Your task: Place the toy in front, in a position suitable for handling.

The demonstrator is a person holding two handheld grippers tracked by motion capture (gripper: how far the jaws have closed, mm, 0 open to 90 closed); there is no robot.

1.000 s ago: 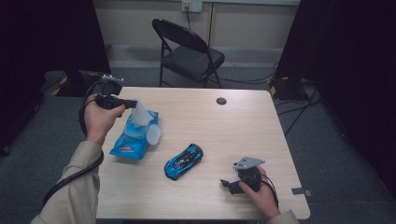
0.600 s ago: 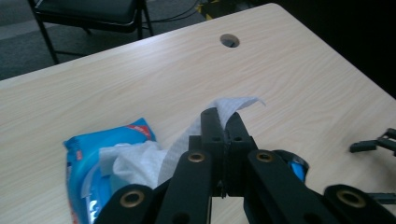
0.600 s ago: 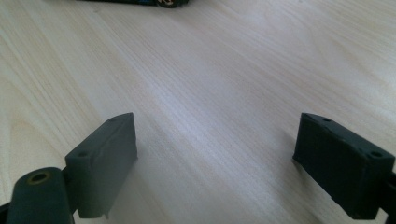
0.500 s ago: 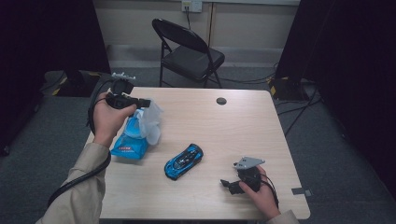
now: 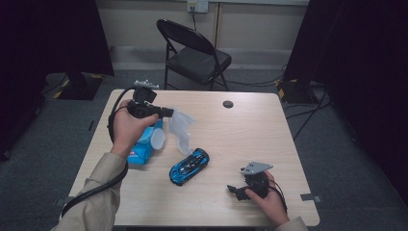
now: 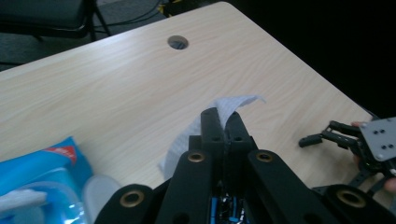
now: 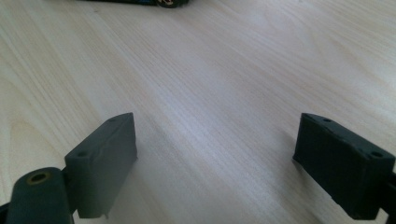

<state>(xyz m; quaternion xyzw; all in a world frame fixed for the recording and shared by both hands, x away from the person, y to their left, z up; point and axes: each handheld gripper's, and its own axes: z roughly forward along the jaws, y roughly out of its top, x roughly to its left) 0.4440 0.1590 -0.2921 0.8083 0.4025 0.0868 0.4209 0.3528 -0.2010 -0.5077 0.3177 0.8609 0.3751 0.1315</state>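
In the high view, the left gripper (image 5: pixel 166 113) is held above the left half of the bench (image 5: pixel 250 130), its jaws pressed together on a white wipe (image 5: pixel 182 129) that hangs crumpled below them. In the left gripper view the wipe (image 6: pixel 229 105) is seen pinched between the two black jaws, and most of its sheet is hidden behind them. A blue wipes pack (image 5: pixel 144 147) lies at centre left of the high view, partly covered by the left hand (image 5: pixel 127 130); in the left gripper view the pack (image 6: pixel 42 182) is cut off by the lower left corner. A blue toy car (image 5: pixel 189 166) rests near the bench's middle, apart from the pack. The right gripper (image 5: pixel 235 190) sits low at lower right, and in the right gripper view its jaws are spread wide over bare wood, with only a dark sliver of the car (image 7: pixel 140 2) cut off at the top edge. A folding chair (image 5: pixel 192 53) stands behind the bench.
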